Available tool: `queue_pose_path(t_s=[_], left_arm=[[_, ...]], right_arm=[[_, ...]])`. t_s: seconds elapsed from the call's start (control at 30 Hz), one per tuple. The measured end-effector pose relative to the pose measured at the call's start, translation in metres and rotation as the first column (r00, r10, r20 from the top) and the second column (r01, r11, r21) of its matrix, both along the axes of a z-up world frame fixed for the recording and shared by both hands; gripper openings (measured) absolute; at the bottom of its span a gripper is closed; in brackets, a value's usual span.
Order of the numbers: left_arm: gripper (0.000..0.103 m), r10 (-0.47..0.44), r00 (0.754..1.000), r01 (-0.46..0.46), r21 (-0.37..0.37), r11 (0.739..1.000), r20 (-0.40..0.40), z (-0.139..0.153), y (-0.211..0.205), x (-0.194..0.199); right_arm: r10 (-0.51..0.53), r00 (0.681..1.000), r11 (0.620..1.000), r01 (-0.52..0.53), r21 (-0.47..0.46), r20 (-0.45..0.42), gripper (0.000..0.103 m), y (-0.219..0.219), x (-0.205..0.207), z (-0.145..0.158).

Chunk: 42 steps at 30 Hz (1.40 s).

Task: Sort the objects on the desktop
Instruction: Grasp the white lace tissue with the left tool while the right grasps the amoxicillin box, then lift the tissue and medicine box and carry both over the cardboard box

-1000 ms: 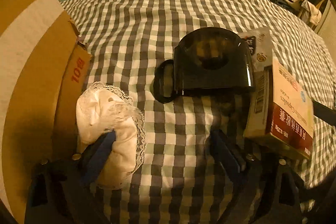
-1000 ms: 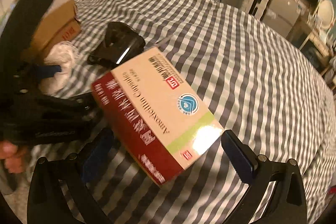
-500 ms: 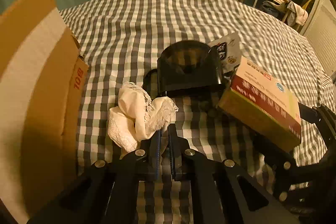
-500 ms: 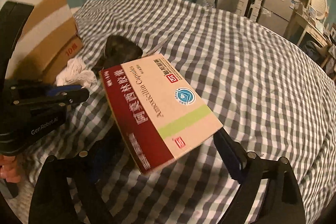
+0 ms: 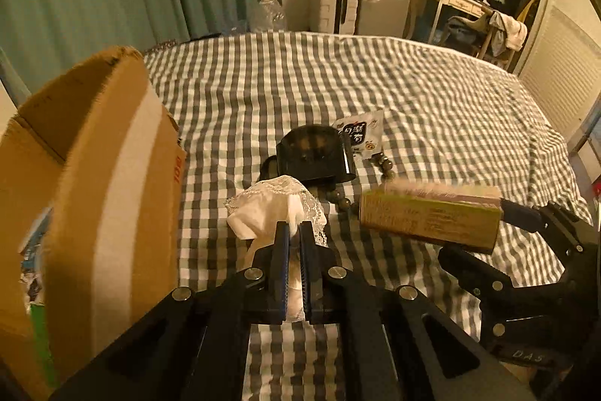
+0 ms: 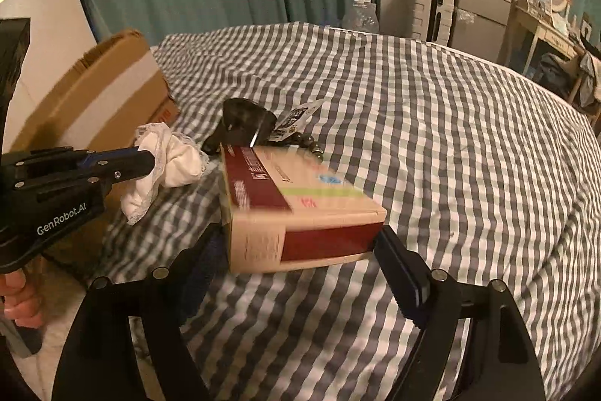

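My left gripper (image 5: pixel 295 232) is shut on a white lace-edged cloth (image 5: pixel 276 209) and holds it lifted above the checked bedspread (image 5: pixel 432 108); it also shows in the right wrist view (image 6: pixel 146 158) with the cloth (image 6: pixel 169 164) hanging from it. My right gripper (image 6: pixel 300 247) is shut on a red and beige medicine box (image 6: pixel 296 202), held level above the bed; the box also shows in the left wrist view (image 5: pixel 428 217). A black cup (image 5: pixel 313 153) lies on its side on the bed, beyond both grippers.
An open cardboard box (image 5: pixel 94 194) stands at the left, close beside the left gripper. A small snack packet (image 5: pixel 360 134) and a string of dark beads (image 5: pixel 383 164) lie by the black cup. Furniture and green curtains stand beyond the bed.
My left gripper closed on the cloth and lifted it off the bed. My right gripper raised the medicine box and turned it level. Both views tilted upward.
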State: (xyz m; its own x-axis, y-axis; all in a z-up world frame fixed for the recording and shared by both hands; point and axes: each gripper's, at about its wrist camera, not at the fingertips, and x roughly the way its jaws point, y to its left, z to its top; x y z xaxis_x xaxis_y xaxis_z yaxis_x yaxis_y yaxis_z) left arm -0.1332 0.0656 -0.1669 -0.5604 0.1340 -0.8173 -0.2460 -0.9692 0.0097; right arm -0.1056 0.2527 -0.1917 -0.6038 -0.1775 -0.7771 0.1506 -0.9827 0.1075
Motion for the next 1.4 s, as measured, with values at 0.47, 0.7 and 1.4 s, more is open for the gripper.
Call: queue_pose_path(t_s=[0.47,0.7,1.4], left_arm=[[0.005,0.012,0.999,-0.010,0.034,0.999,-0.049,0.039,-0.032,0.018],[0.005,0.002,0.996,0.002,0.051,0.999,-0.090,0.055,-0.036,0.019],[0.005,0.099,0.978,-0.099,0.007,0.995,-0.182,0.084,-0.122,-0.033]], right_arm=[[0.000,0.998,0.999,0.003,-0.049,0.058,0.000,-0.018,0.030,0.008],[0.048,0.999,0.998,-0.048,-0.032,0.006,0.085,-0.037,0.013,0.017],[0.167,0.978,0.984,-0.173,0.035,0.124,0.076,-0.151,-0.112,-0.064]])
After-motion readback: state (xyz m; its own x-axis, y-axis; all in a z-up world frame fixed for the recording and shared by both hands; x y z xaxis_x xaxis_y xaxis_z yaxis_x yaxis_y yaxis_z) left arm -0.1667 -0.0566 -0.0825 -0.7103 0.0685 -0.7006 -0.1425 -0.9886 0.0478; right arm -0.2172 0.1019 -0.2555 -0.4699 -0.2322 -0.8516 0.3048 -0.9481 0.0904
